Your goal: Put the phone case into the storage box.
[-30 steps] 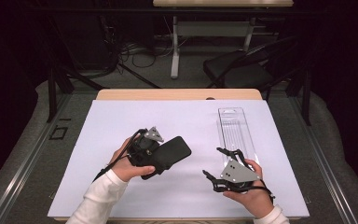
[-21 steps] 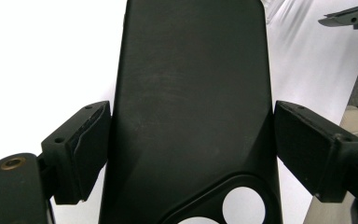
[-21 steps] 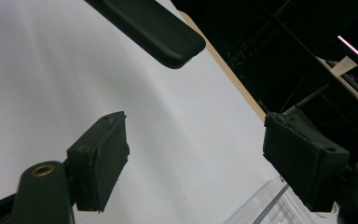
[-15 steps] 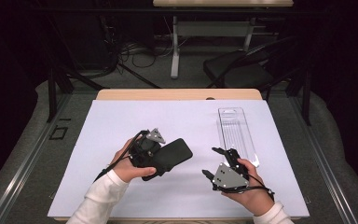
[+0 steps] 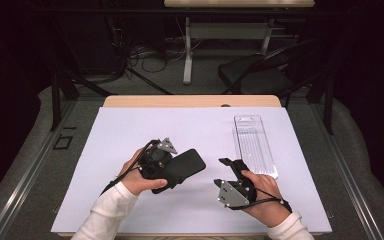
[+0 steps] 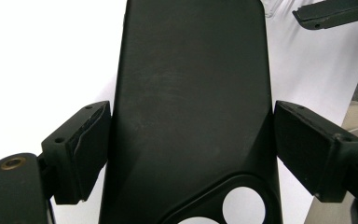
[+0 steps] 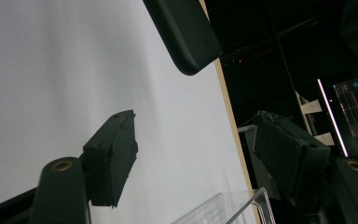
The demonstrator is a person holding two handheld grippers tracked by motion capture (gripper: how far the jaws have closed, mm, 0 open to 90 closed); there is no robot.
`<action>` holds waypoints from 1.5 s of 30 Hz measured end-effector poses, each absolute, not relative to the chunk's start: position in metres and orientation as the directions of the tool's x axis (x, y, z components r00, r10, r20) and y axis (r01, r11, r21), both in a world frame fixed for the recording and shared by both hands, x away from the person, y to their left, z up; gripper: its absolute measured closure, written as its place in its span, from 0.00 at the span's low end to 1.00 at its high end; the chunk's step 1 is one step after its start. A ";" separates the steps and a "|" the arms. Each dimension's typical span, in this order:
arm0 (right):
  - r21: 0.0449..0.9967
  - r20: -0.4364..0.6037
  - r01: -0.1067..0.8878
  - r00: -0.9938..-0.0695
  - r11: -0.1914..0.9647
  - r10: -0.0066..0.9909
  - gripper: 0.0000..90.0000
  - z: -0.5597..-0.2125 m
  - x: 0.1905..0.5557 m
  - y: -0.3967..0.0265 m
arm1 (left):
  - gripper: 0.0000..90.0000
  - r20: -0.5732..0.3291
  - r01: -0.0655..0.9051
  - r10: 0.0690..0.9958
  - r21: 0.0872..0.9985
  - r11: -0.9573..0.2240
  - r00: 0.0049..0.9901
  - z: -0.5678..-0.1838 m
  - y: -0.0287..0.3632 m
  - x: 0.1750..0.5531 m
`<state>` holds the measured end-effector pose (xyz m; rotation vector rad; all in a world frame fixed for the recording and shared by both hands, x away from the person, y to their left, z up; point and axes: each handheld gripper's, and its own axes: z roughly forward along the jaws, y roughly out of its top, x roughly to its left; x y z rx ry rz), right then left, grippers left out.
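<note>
Phone case (image 6: 191, 107), plain black, in left gripper (image 5: 172, 167)

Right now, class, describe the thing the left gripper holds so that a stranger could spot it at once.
On the white table cover, look left of the clear plastic tray. Between the left gripper's jaws sits a phone case: flat, matte black, rounded corners, round camera cut-outs.
</note>
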<state>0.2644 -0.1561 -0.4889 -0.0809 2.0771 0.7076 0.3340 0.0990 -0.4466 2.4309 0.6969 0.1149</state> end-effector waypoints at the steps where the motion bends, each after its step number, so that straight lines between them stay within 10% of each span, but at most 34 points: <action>1: 0.434 -0.796 -0.322 -0.575 0.841 0.190 0.34 -0.488 0.264 -0.155 | 0.16 -0.079 0.457 0.510 0.574 -0.679 0.857 -0.447 0.099 0.334; 45: 0.295 -0.880 -0.439 -0.471 0.849 0.062 0.49 -0.508 0.251 -0.126 | 0.16 -0.114 0.422 0.437 0.554 -0.718 0.892 -0.455 0.078 0.323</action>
